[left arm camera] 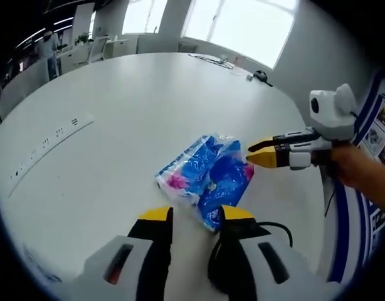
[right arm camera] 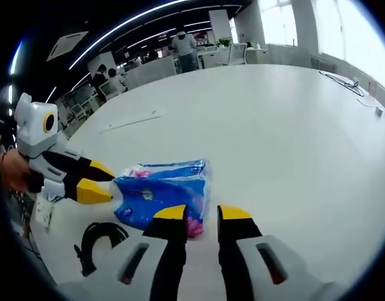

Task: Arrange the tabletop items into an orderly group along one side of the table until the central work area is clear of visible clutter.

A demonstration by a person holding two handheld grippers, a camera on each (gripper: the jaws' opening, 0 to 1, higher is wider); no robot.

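Each gripper has a pale grey-white moulded body with a dark slot set into each arm. The left gripper (left arm camera: 195,214) has black fingers (left arm camera: 156,219) capped in yellow at the bottom of its view. The right gripper (right arm camera: 200,213) is built alike, its fingers (right arm camera: 233,216) yellow-tipped. Seen from the side, the tips taper to yellow wedges over black and white segments.

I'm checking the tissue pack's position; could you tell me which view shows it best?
The left gripper view: the blue tissue pack lies nearly whole, just past the jaws. In the right gripper view the pack is partly hidden behind a jaw.
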